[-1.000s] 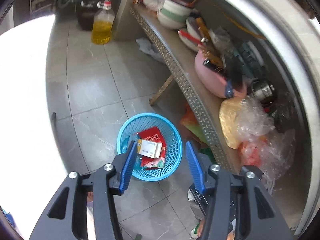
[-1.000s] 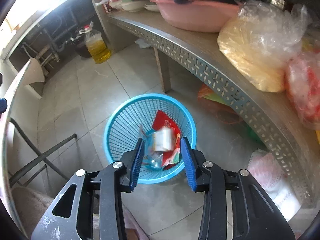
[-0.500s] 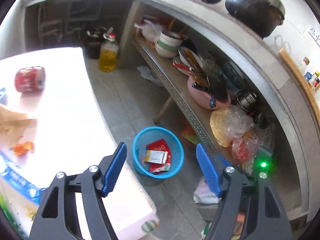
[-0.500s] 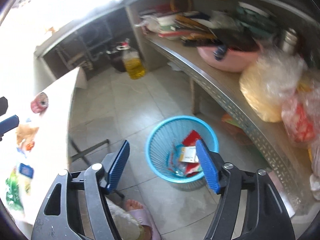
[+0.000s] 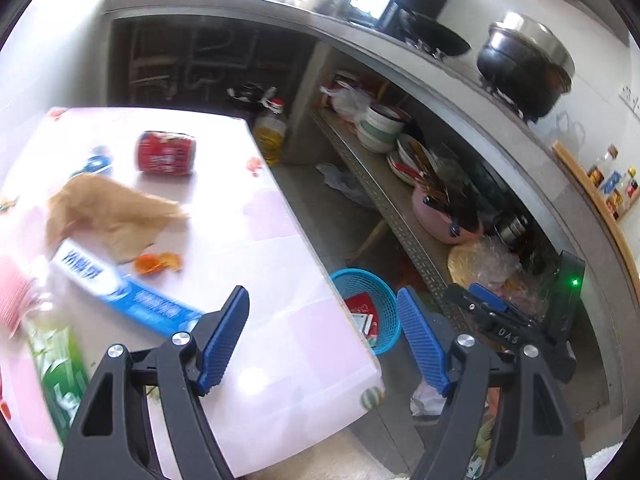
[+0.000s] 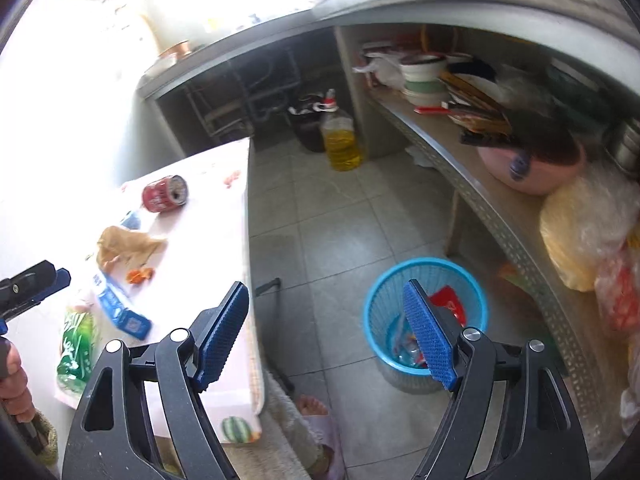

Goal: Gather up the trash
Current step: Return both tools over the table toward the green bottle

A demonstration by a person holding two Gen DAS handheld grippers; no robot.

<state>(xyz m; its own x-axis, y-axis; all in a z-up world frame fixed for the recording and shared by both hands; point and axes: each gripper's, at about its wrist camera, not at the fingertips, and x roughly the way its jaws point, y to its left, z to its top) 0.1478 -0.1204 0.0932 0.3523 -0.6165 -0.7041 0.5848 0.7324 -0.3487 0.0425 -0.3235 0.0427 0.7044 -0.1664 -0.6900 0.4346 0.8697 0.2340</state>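
Observation:
A blue mesh trash basket (image 6: 426, 280) stands on the floor beside the table, holding a red wrapper and small boxes; it also shows in the left wrist view (image 5: 380, 284). On the table (image 5: 272, 240) lie a red can (image 5: 166, 153), brown paper (image 5: 108, 212), orange peel (image 5: 156, 262), a blue-white box (image 5: 124, 296) and a green packet (image 5: 60, 364). My left gripper (image 5: 324, 344) is open and empty above the table's near corner. My right gripper (image 6: 326, 340) is open and empty above the floor between table and basket.
A metal shelf (image 6: 492, 208) at the right carries a pink basin (image 6: 532, 168), bowls and plastic bags. An oil bottle (image 6: 340, 140) stands on the floor at the back. A person's foot (image 6: 316, 408) is below the table edge. Pots sit on the counter (image 5: 524, 68).
Both grippers have risen and pulled back from over the basket, opening wider. The left one has swung over the table, bringing the table's trash into view.

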